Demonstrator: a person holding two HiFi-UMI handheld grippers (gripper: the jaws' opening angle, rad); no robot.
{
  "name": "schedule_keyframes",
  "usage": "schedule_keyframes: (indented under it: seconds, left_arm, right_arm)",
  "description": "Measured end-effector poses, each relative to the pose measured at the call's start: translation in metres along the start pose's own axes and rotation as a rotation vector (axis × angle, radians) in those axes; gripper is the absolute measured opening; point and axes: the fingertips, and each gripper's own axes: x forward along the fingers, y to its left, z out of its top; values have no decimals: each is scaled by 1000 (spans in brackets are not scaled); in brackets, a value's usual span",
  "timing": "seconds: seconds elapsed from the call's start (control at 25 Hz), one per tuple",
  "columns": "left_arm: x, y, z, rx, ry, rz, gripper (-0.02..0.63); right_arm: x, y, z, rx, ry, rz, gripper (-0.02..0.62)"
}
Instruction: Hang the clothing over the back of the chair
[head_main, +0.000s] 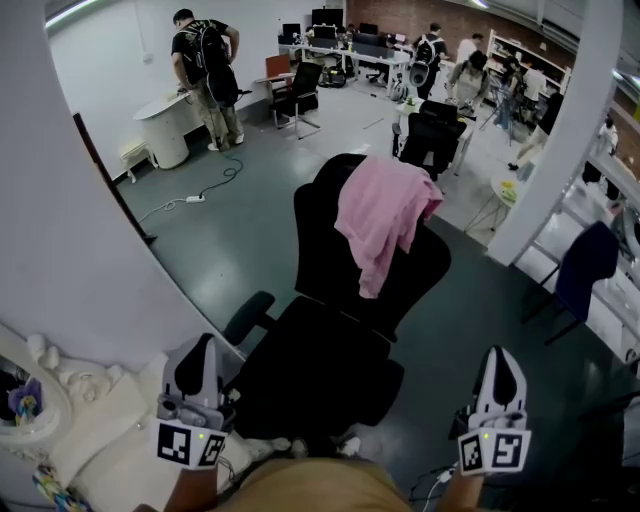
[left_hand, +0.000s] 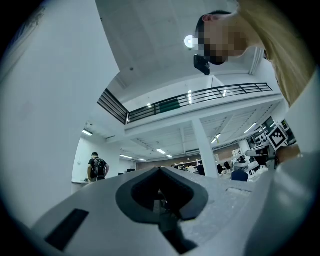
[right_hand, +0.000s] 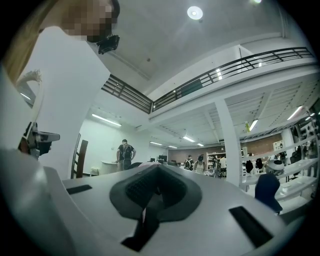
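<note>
A pink garment (head_main: 383, 215) hangs draped over the top of the black office chair's backrest (head_main: 325, 235), its folds falling down the front toward the seat (head_main: 310, 365). Both grippers are low in the head view, on the near side of the chair and apart from the garment. My left gripper (head_main: 200, 347) is by the chair's left armrest (head_main: 248, 315), jaws together with nothing in them. My right gripper (head_main: 500, 357) hovers to the right of the seat, also shut and empty. In the gripper views both closed tips (left_hand: 160, 170) (right_hand: 159, 166) point slightly upward across the office.
A white wall (head_main: 60, 200) curves along the left and a white column (head_main: 565, 130) stands at the right. A blue chair (head_main: 587, 265) is beside the column. A cable and power strip (head_main: 195, 198) lie on the floor. Other chairs, desks and several people fill the far room.
</note>
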Motion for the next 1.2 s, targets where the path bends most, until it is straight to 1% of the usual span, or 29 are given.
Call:
schedule_keyframes:
  seconds: [0.2, 0.44, 0.64, 0.76, 1.0, 1.2]
  left_arm:
    - [-3, 3, -3, -6, 9, 6, 5]
    - [-2, 0, -4, -4, 14, 0, 5]
    - [3, -1, -5, -8, 10, -2, 5]
    - [8, -4, -4, -15, 0, -7, 5]
    - [16, -12, -2, -18, -14, -21, 5]
    - [24, -17, -4, -26, -16, -24, 5]
  right_arm:
    - [3, 5, 2, 11, 2, 7, 3]
    - [5, 4, -5, 114, -8, 15, 3]
    - [8, 4, -10, 119, 4, 33, 3]
    - [11, 5, -7, 146, 1, 52, 3]
    - [12, 2, -1, 163, -23, 56, 3]
    - [14, -7, 0, 174, -24, 42, 3]
